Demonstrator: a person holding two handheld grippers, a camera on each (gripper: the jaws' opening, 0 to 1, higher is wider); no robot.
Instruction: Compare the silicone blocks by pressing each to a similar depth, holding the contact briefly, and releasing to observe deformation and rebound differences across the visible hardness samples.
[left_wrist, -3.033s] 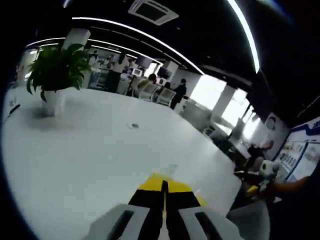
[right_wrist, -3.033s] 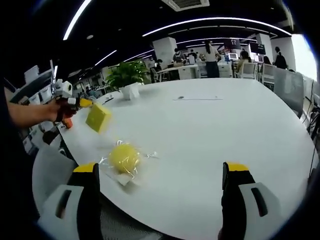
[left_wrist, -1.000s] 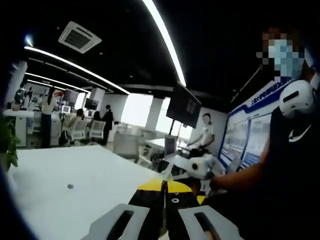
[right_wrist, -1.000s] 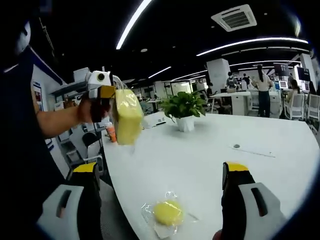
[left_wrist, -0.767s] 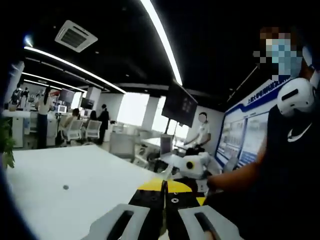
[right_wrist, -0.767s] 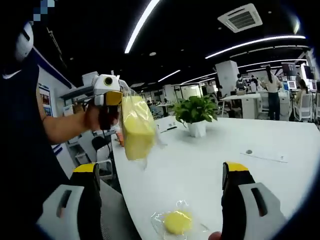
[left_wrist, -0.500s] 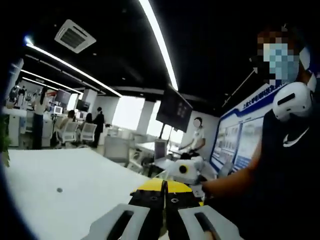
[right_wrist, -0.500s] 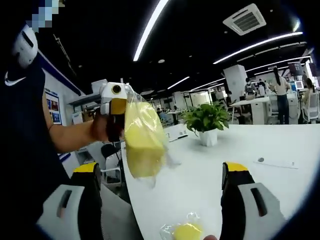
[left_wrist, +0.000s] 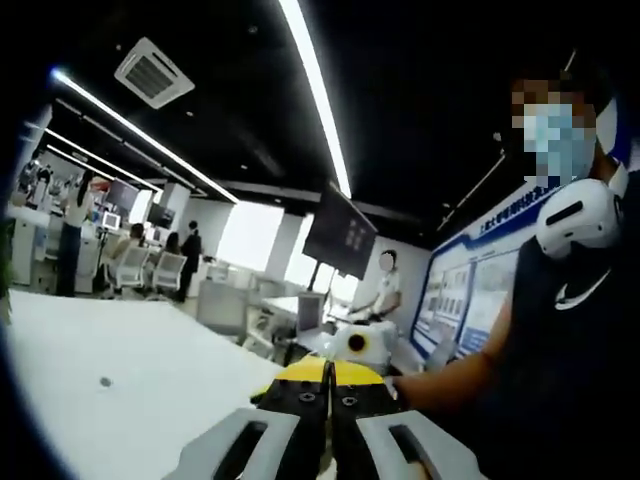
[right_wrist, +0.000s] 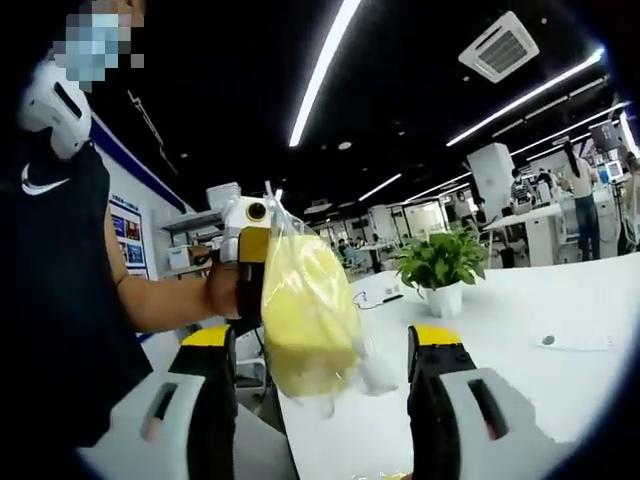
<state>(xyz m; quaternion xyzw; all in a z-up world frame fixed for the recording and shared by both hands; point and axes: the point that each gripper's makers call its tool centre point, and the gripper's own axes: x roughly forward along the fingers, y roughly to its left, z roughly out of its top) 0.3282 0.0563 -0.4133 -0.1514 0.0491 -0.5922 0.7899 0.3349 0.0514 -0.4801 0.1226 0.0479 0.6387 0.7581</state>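
Note:
In the right gripper view, a yellow silicone block (right_wrist: 305, 318) in a clear plastic bag hangs in the air close in front. My left gripper (right_wrist: 254, 250) holds it from the left by the bag's top, with a hand behind it. My right gripper (right_wrist: 322, 340) is open, its yellow-tipped jaws standing on either side of the block, and I cannot tell whether they touch it. In the left gripper view, my left gripper (left_wrist: 328, 375) has its jaws shut together; the block is hidden there. Beyond them the right gripper (left_wrist: 352, 342) faces this way.
A white table (right_wrist: 520, 330) stretches to the right with a potted plant (right_wrist: 440, 262) and a small dark item (right_wrist: 548, 340) on it. The same table (left_wrist: 120, 360) lies left of the left jaws. The person's dark-shirted body (left_wrist: 560, 350) is close by.
The bagged block has come closer and now sits between the right jaws, which have narrowed. The round yellow sample on the table has slid out at the bottom of the right gripper view.

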